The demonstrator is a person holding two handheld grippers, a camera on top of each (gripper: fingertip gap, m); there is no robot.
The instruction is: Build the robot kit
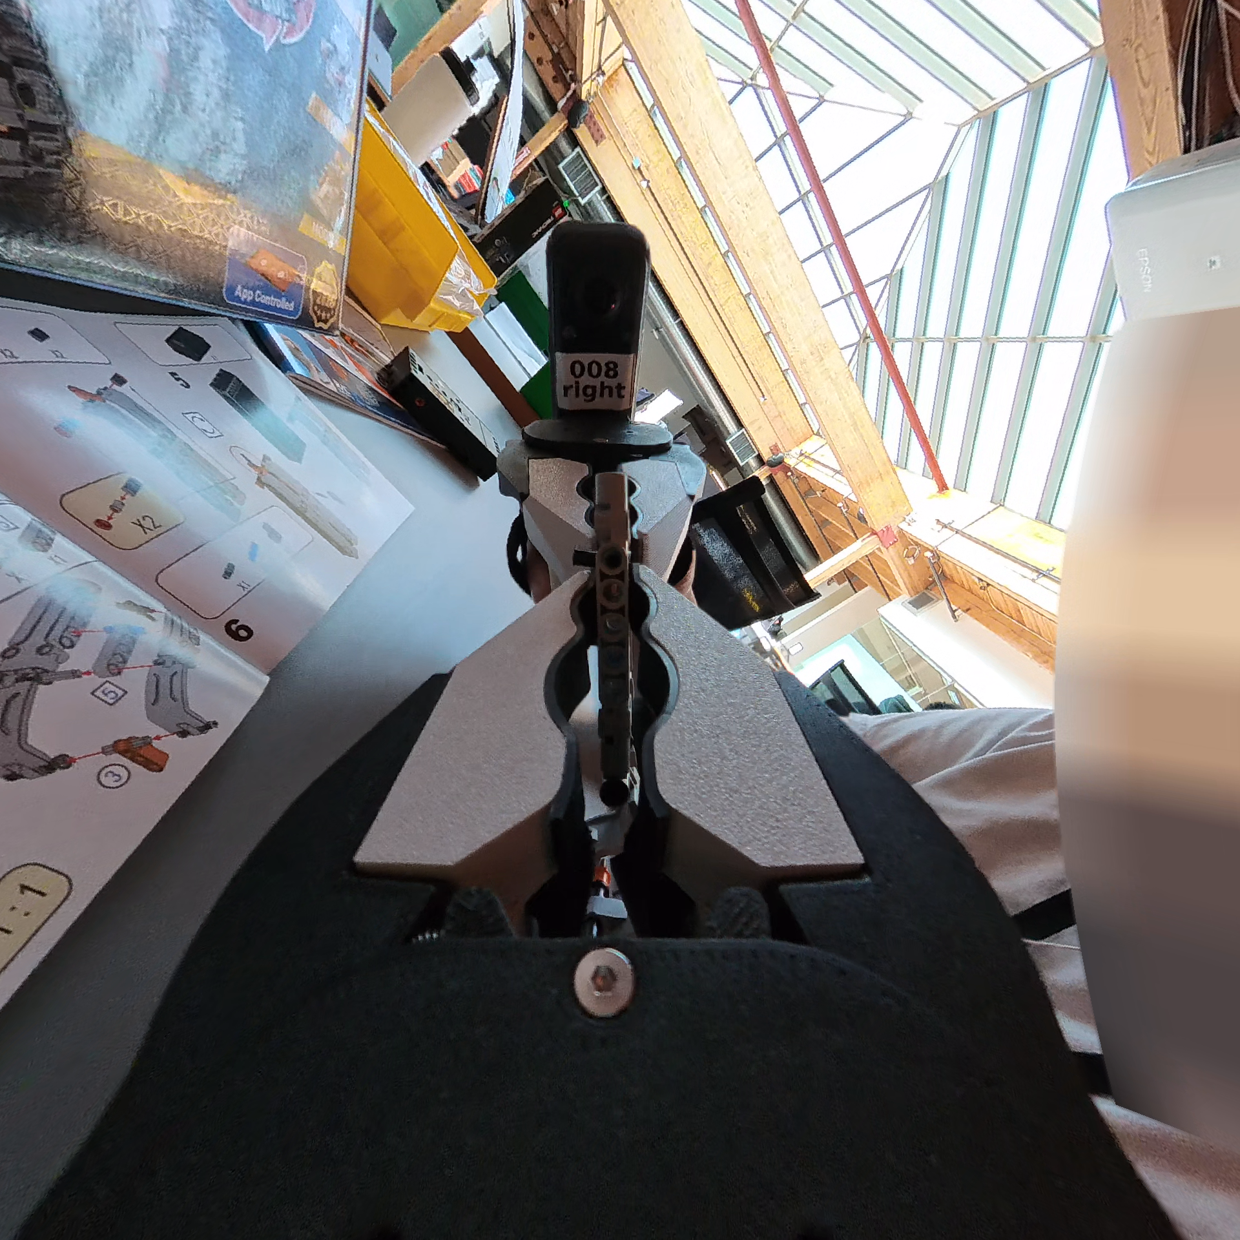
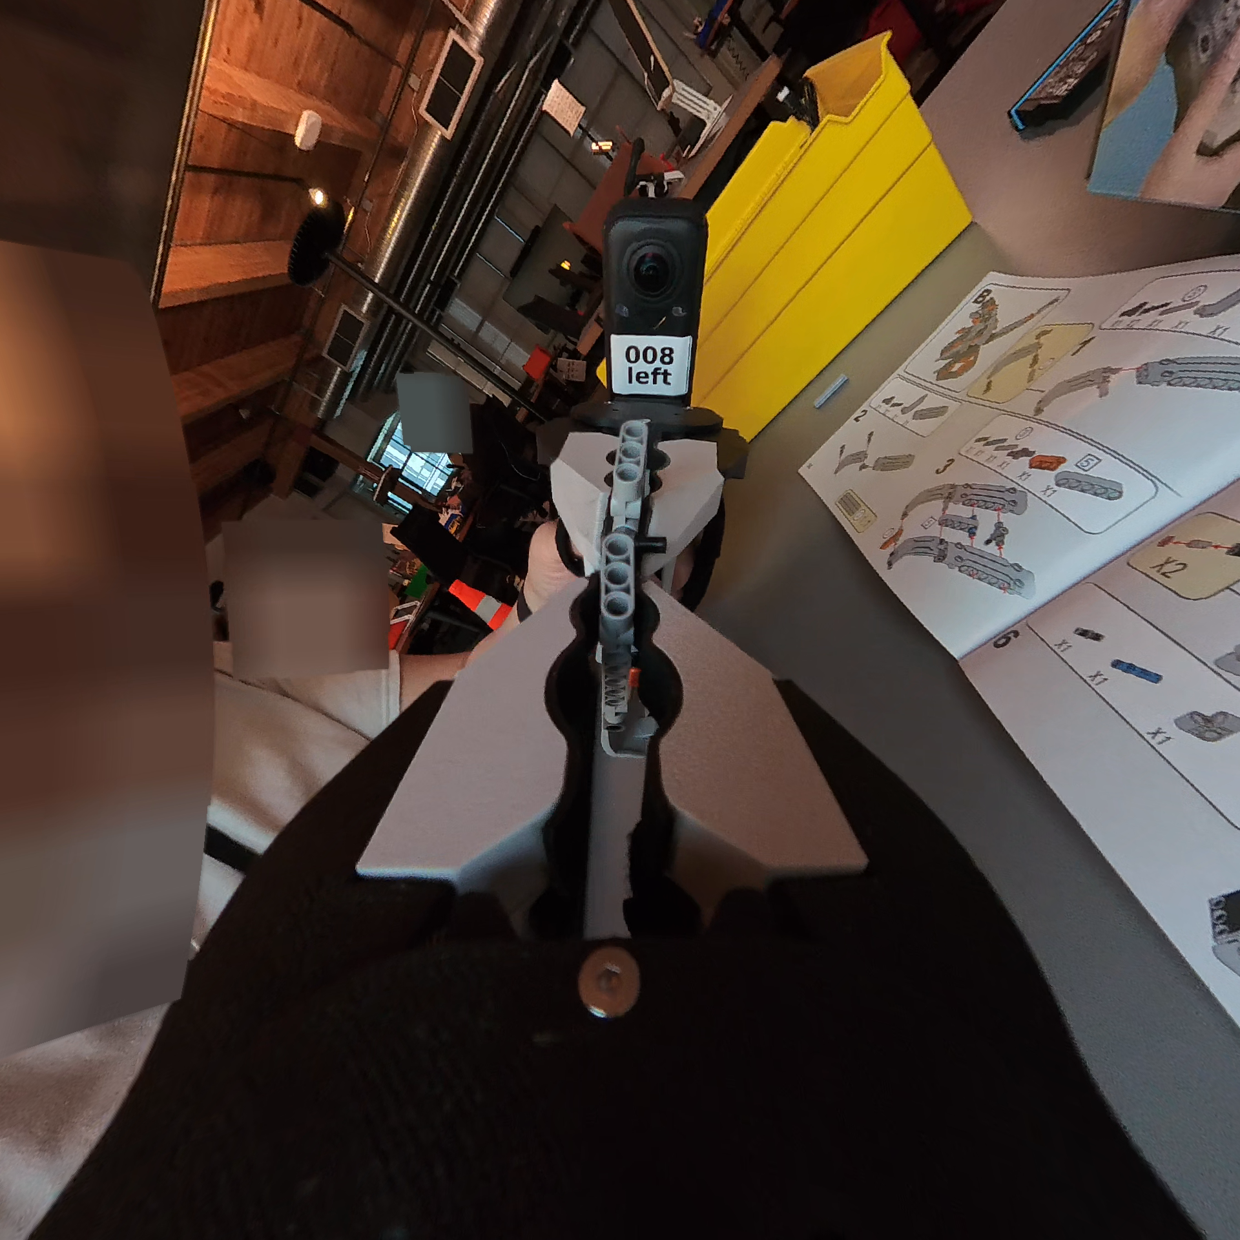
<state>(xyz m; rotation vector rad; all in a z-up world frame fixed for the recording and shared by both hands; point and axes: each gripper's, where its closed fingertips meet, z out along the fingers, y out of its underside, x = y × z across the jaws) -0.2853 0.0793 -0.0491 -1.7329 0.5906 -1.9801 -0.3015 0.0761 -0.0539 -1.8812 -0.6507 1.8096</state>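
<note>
Surface: a smooth grey tabletop [image 2: 839, 671], bare between the things on it and matt in both wrist views.
Booklet: a white printed instruction booklet [image 2: 1047, 470] lies open and flat on the tabletop, its pages showing numbered building diagrams of grey, blue and orange parts.
Bin: a yellow plastic storage bin [image 2: 832, 221] stands on the tabletop just beyond the booklet's far edge.
Small part: a short pale blue-grey pin [image 2: 831, 391] lies loose on the grey surface between bin and booklet.
Box: a large printed cardboard box [image 1: 181, 141] stands upright at the booklet's far side, beside the bin.
</note>
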